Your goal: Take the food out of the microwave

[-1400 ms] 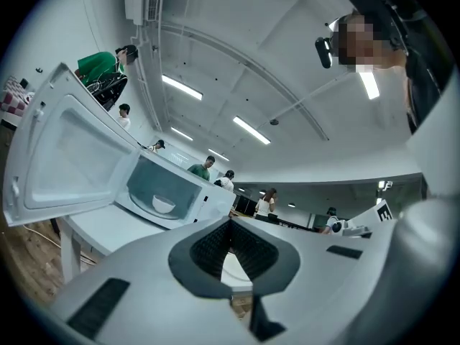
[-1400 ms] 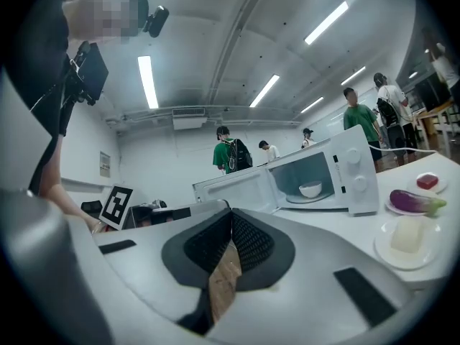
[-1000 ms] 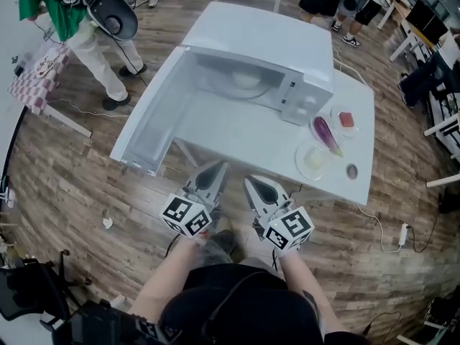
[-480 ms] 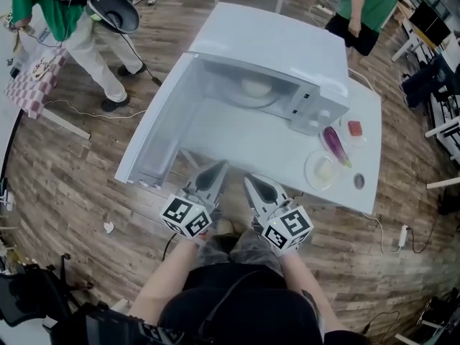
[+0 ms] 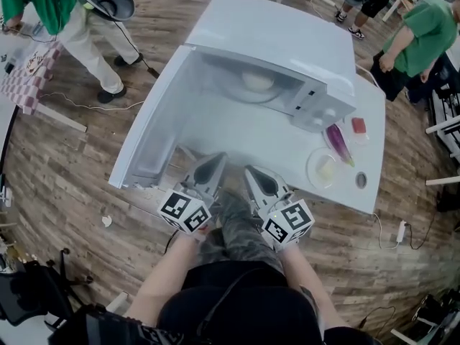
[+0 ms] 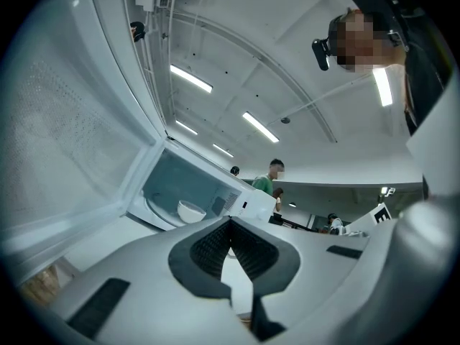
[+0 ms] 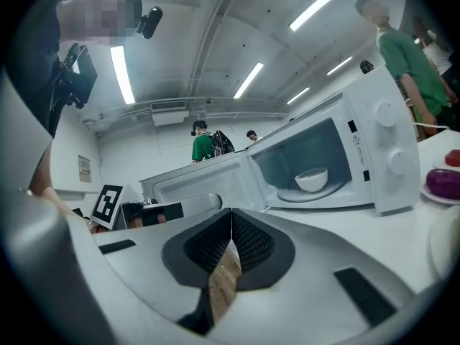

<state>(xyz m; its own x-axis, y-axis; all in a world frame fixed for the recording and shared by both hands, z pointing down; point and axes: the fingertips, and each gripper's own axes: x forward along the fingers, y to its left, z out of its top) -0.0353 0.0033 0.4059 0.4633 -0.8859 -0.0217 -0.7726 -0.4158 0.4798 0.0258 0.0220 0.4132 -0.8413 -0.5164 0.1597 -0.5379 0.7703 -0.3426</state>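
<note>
A white microwave (image 5: 287,49) stands on the white table (image 5: 244,146) with its door (image 5: 151,121) swung wide to the left. Inside, a white bowl (image 5: 256,82) sits on the turntable; both gripper views show this bowl (image 6: 190,210) (image 7: 312,179) well ahead. My left gripper (image 5: 215,164) and right gripper (image 5: 251,173) hover side by side at the table's near edge, pointing at the oven. The left gripper (image 6: 230,221) is shut with nothing between its pads. The right gripper (image 7: 231,213) is likewise shut and holds nothing.
Right of the microwave lie a purple eggplant (image 5: 336,139) on a plate, a red piece (image 5: 358,126), a plate with pale food (image 5: 325,168) and a small dark disc (image 5: 361,180). People stand at the upper left (image 5: 79,27) and the right (image 5: 417,34). Cables run across the wooden floor.
Both grippers have edged forward and slightly down toward the table's near edge, still shut. A person in green has walked from the top of the view to the right.
</note>
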